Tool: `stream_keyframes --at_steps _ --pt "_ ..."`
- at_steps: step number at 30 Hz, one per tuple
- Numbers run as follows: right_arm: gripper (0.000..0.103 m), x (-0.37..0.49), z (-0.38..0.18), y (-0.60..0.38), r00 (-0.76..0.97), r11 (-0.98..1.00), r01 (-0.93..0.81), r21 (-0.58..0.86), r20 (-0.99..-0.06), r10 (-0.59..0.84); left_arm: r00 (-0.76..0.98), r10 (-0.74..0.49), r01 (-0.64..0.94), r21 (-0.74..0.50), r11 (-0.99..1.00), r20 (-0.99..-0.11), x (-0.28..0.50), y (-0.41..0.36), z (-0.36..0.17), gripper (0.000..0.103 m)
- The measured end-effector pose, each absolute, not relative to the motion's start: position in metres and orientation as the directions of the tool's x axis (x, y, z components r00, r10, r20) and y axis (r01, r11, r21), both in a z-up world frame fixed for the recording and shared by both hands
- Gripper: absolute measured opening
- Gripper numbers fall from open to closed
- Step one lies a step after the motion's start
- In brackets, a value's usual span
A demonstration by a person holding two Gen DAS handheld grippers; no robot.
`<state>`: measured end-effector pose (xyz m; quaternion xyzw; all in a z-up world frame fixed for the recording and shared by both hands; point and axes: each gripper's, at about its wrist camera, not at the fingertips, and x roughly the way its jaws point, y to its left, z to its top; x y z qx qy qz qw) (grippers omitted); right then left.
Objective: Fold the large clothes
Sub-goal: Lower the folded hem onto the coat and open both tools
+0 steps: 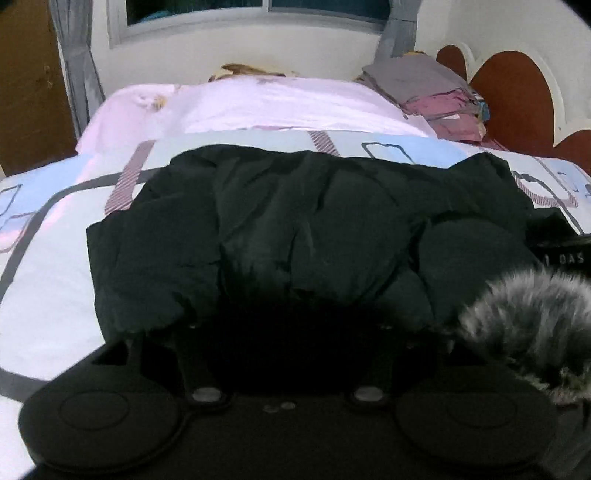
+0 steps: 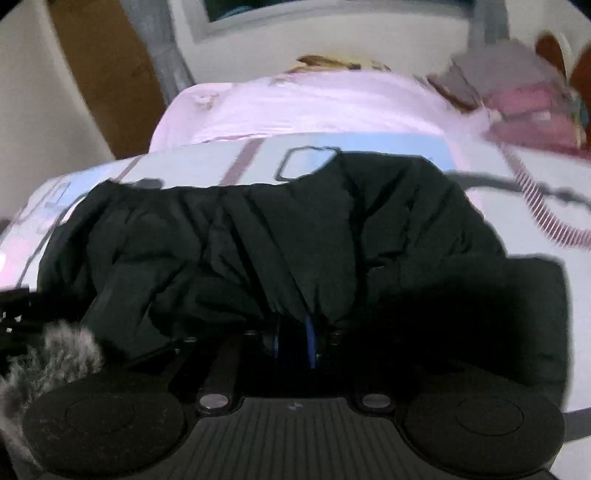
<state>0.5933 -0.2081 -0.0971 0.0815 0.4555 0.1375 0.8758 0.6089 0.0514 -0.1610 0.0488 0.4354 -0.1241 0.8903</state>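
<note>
The black padded jacket (image 1: 303, 229) lies bunched on the bed (image 1: 48, 295), its near hem pinched between the right gripper (image 2: 295, 343) fingers, the left gripper (image 1: 291, 332) grip unreadable, so a fold seems underway, next needing a carry-over.

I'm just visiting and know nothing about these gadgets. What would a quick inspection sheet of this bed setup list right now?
Surface: bed with a white and pale-blue patterned cover.
Job's things: black puffy jacket spread across the bed, creased; its grey fur trim lies at the near edge.
Clutter: pink pillow at the far side; stack of folded clothes, grey on top, pink beneath.
Grippers: left gripper is down in the jacket's near edge, fingers lost against black cloth, state unclear. Right gripper appears closed on a bunch of jacket cloth.
Cables: nothing seen.
Surroundings: window with grey curtains, cream wall, brown scalloped headboard.
</note>
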Motion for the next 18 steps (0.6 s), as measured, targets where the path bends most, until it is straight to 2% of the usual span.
stream_keyframes --at_steps 2,4,5,6,7,9,11,12,13,14,15,18 --pt "0.012 0.584 -0.089 -0.205 0.554 0.956 -0.191 0.224 -0.779 0.293 0.582 -0.159 0.277 0.011 0.961 -0.797 0.607 0.049 -0.155 0.061" --pt "0.013 0.557 -0.066 -0.214 0.622 0.963 -0.17 0.21 -0.735 0.271 0.622 -0.128 0.268 0.057 0.962 -0.772 0.587 0.047 -0.134 0.053" --pt "0.018 0.545 -0.054 -0.22 0.66 0.961 -0.164 0.222 -0.699 0.274 0.658 -0.139 0.265 0.055 0.963 -0.74 0.574 0.047 -0.123 0.057" --pt "0.051 0.529 -0.043 -0.224 0.688 0.958 -0.167 0.232 -0.669 0.282 0.679 -0.167 0.258 0.02 0.966 -0.715 0.56 0.048 -0.113 0.06" --pt "0.076 0.508 -0.034 -0.225 0.714 0.95 -0.193 0.244 -0.629 0.307 0.688 -0.202 0.266 -0.017 0.964 -0.697 0.544 0.045 -0.106 0.066" --pt "0.075 0.484 -0.026 -0.217 0.717 0.931 -0.242 0.271 -0.596 0.36 0.718 -0.211 0.274 -0.01 0.962 -0.663 0.519 0.031 -0.101 0.07" --pt "0.06 0.473 -0.031 -0.202 0.681 0.923 -0.283 0.26 -0.624 0.385 0.711 -0.232 0.291 -0.022 0.956 -0.664 0.505 0.019 -0.106 0.07" --pt "0.058 0.473 -0.04 -0.193 0.659 0.926 -0.296 0.234 -0.652 0.375 0.707 -0.214 0.288 -0.003 0.958 -0.674 0.501 0.012 -0.112 0.07" --pt "0.058 0.477 -0.054 -0.186 0.625 0.933 -0.294 0.209 -0.696 0.353 0.703 -0.178 0.276 0.033 0.961 -0.689 0.5 0.007 -0.121 0.071" --pt "0.058 0.481 -0.073 -0.183 0.578 0.942 -0.284 0.179 -0.752 0.317 0.681 -0.137 0.269 0.072 0.961 -0.719 0.503 0.005 -0.132 0.076" --pt "0.059 0.482 -0.091 -0.184 0.56 0.94 -0.29 0.181 -0.764 0.32 0.663 -0.107 0.262 0.096 0.96 -0.741 0.502 0.006 -0.143 0.079" --pt "0.06 0.477 -0.097 -0.178 0.574 0.944 -0.289 0.161 -0.76 0.306 0.646 -0.143 0.234 0.016 0.972 -0.75 0.503 0.023 -0.158 0.08"
